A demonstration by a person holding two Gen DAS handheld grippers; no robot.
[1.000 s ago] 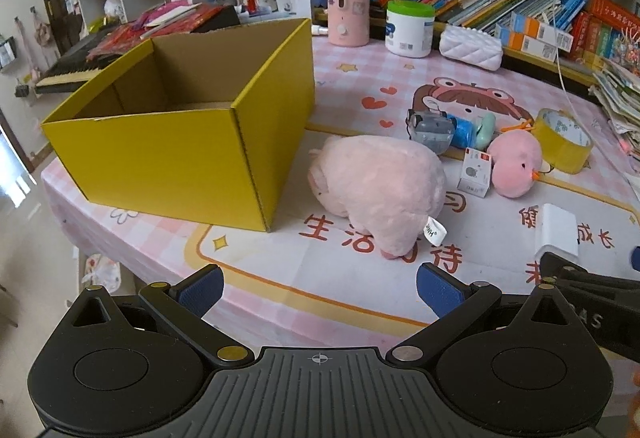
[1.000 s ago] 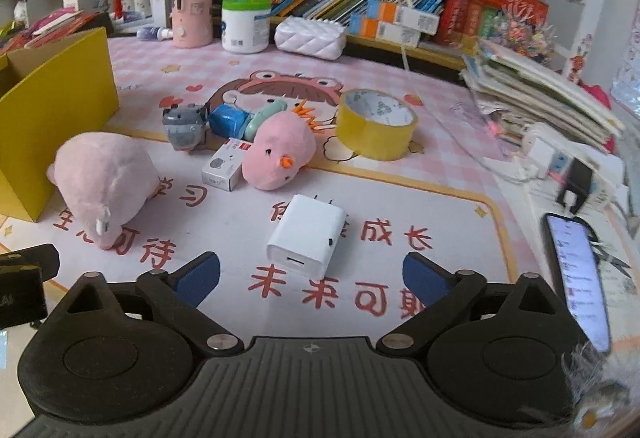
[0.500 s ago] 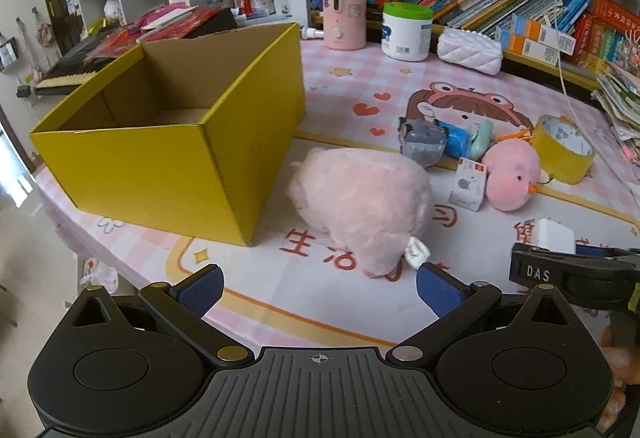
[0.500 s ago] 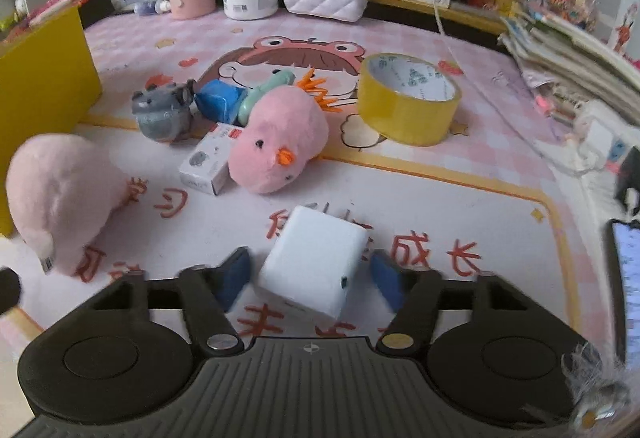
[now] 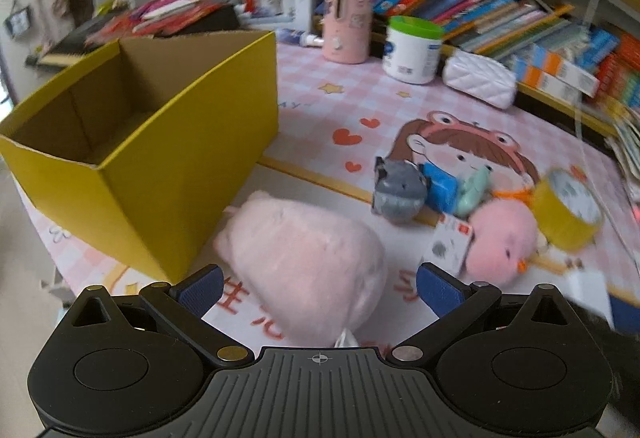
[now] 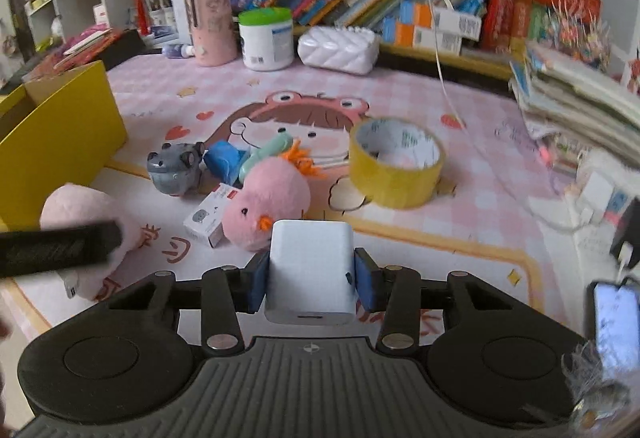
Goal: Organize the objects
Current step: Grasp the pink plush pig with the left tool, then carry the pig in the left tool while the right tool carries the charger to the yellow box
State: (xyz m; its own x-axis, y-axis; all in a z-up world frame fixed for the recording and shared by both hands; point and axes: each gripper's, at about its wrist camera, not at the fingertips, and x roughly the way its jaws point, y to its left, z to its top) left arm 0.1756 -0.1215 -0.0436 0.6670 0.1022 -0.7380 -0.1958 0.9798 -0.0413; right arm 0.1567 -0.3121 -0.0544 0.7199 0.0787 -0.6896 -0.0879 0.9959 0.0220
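My right tongs (image 6: 311,280) are closing on the white charger block (image 6: 310,270); both blue pads sit against its flanks, its port end facing me, long axis running away from me. My left tongs (image 5: 318,284) stand wide open, holding nothing, with the big pink plush (image 5: 304,258) lying between the fingers, untouched.

The yellow box (image 6: 60,134) is far left of the charger, open top up, so by my reckoning the carry goes leftward across the desk (image 6: 460,158). The left tongs are nearer the box.

In the way: the left tongs' black arm and the big plush, low on the left. Just beyond the charger: pink chick plush (image 6: 266,212), small white carton (image 6: 210,216), grey toy (image 6: 174,168). Tape roll (image 6: 396,162) far right, clear of the path.
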